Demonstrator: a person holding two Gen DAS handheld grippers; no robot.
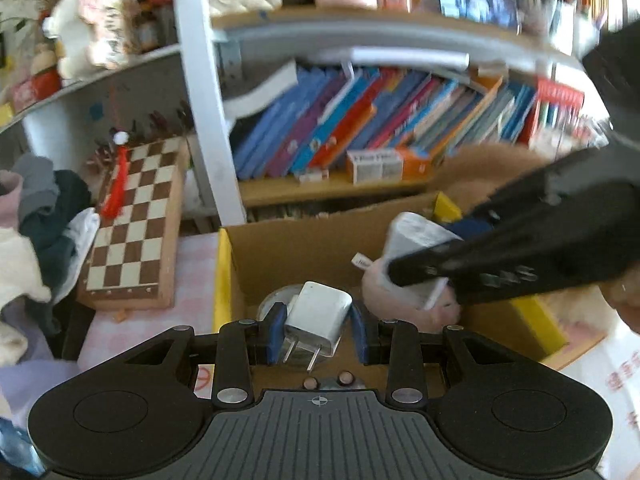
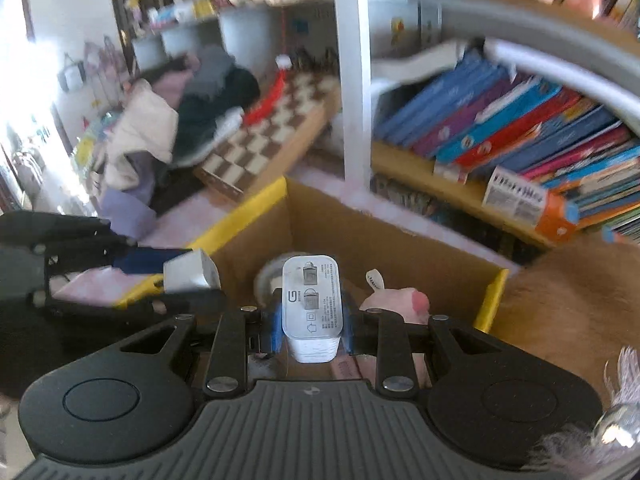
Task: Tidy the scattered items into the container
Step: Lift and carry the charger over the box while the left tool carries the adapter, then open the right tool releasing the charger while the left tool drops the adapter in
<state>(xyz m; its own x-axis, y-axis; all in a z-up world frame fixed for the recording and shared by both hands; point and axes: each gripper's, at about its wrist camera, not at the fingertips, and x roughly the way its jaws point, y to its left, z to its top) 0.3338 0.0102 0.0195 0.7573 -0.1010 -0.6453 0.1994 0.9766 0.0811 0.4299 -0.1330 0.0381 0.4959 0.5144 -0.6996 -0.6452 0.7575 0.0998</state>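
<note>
A cardboard box (image 1: 304, 248) with yellow-taped rims stands on the pink cloth; it also shows in the right wrist view (image 2: 384, 240). My left gripper (image 1: 318, 330) holds a white wall charger (image 1: 320, 318), prongs toward the camera, over the box's near left part; the right pad shows a small gap. My right gripper (image 2: 312, 326) is shut on a second white charger (image 2: 312, 300) above the box. Inside lie a pink plush toy (image 2: 400, 300) and a round grey object (image 1: 276, 300). The right gripper (image 1: 520, 248) reaches in from the right in the left wrist view.
A folded chessboard (image 1: 132, 220) with a red tassel lies left of the box. A clothes pile (image 1: 36, 232) sits further left. A bookshelf (image 1: 380, 136) with slanted books stands behind. A brown furry thing (image 2: 568, 304) is right of the box.
</note>
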